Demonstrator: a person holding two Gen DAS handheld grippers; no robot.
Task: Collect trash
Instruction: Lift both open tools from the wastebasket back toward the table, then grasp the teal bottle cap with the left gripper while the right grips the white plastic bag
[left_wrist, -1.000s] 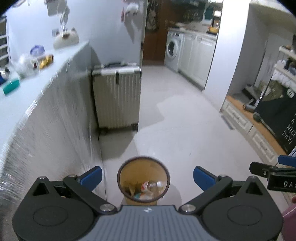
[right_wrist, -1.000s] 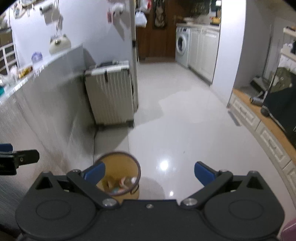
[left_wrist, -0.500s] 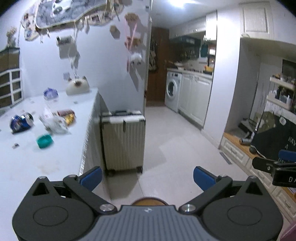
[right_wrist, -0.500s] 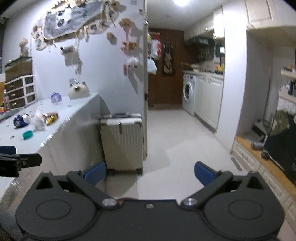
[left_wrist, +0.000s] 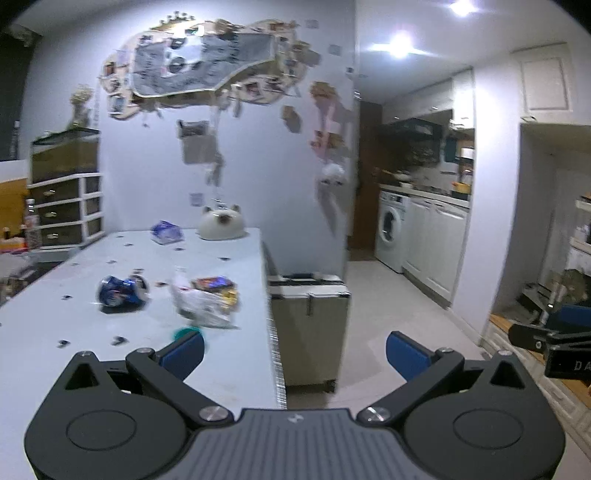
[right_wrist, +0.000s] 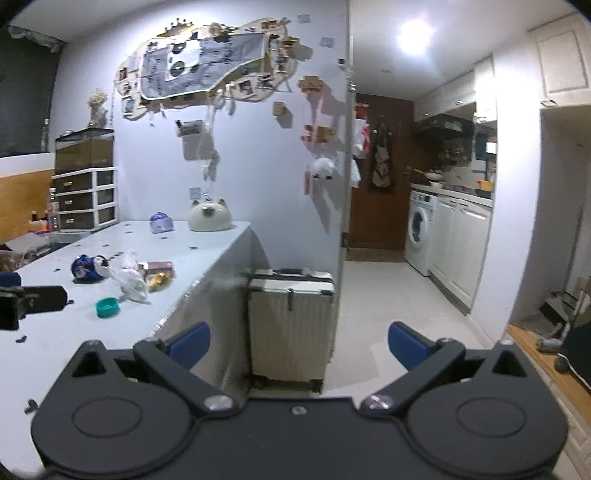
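Both claws, left (left_wrist: 294, 349) and right (right_wrist: 298, 343), gape wide, empty; crumpled plastic bag (left_wrist: 201, 301) on smooth table (left_wrist: 229, 354).

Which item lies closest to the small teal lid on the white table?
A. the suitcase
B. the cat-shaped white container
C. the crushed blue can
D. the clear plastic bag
D: in the right wrist view the clear plastic bag lies just beside the teal lid, while the crushed blue can sits farther back on the table.
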